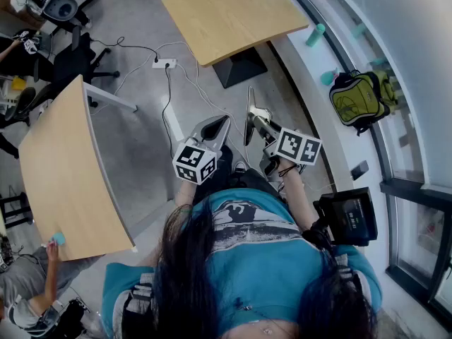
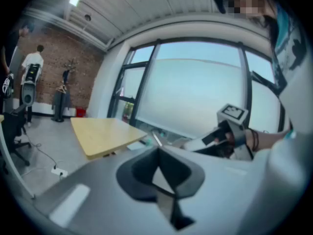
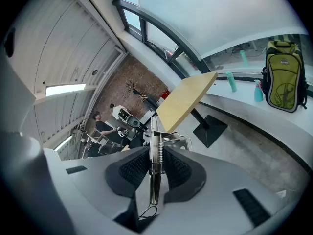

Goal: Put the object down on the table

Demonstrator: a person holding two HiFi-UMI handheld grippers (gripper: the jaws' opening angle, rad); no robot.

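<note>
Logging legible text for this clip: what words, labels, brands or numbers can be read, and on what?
No text is readable in any view.
backpack: any print is too small to read.
shirt: graphic print, no legible letters.
marker cubes: square patterns only, no letters or numbers.

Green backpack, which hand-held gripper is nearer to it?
Right. The green backpack sits off to the person's right; the right hand-held gripper, shut on a metal tool, is on that side, the left hand-held gripper farther over.
</note>
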